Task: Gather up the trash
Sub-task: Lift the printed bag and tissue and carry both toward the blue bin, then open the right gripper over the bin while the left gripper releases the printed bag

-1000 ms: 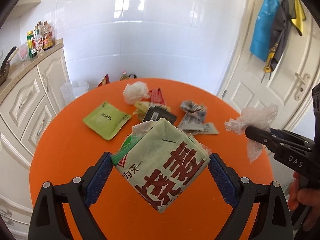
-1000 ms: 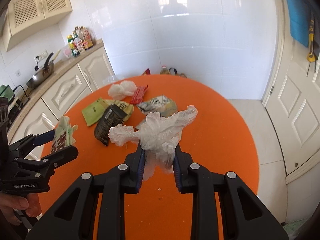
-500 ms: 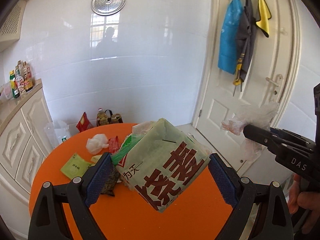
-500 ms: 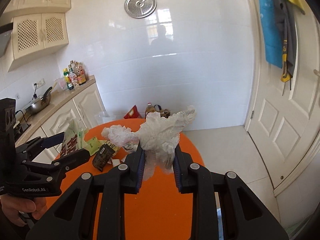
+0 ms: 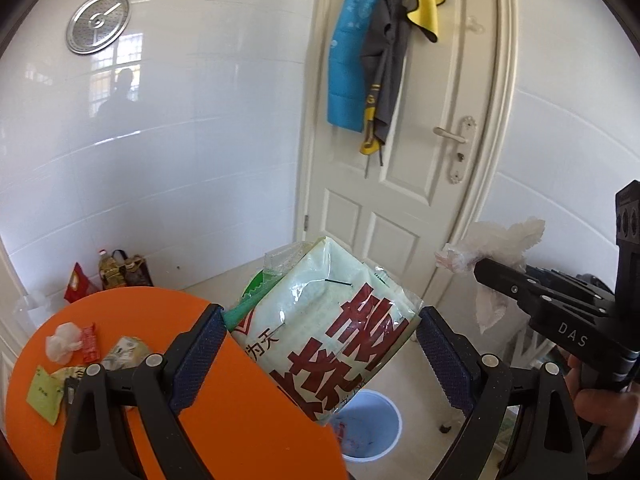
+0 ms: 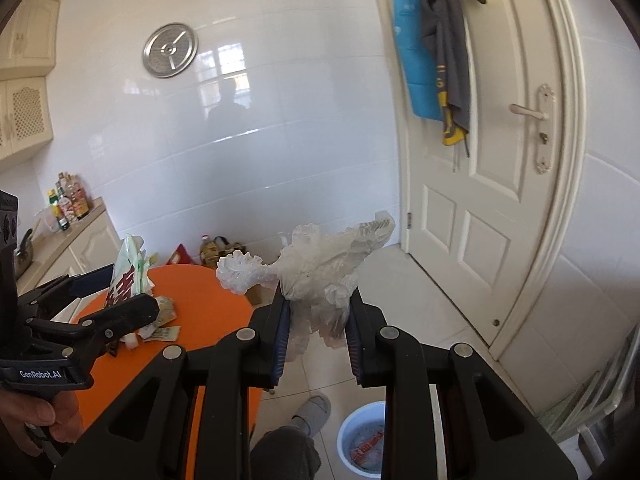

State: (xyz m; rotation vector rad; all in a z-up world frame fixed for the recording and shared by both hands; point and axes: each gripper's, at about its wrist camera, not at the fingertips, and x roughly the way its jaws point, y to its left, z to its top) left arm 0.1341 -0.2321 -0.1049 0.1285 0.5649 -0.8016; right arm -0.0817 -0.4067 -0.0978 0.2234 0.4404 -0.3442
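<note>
Both claws have swung off the bench (image 5: 120,308) toward the bin (image 5: 370,428) below. Left claw (image 5: 320,344) grips the packet (image 5: 332,320) wide; right claw (image 6: 316,320) pinches the plastic wad (image 6: 320,268). Dropping comes next; litter (image 5: 68,352) remains.

Blue bin (image 5: 370,428) partly hidden behind green packet (image 5: 328,328)

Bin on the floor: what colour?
Light blue bin, some trash already inside; clearest in the right wrist view.
</note>
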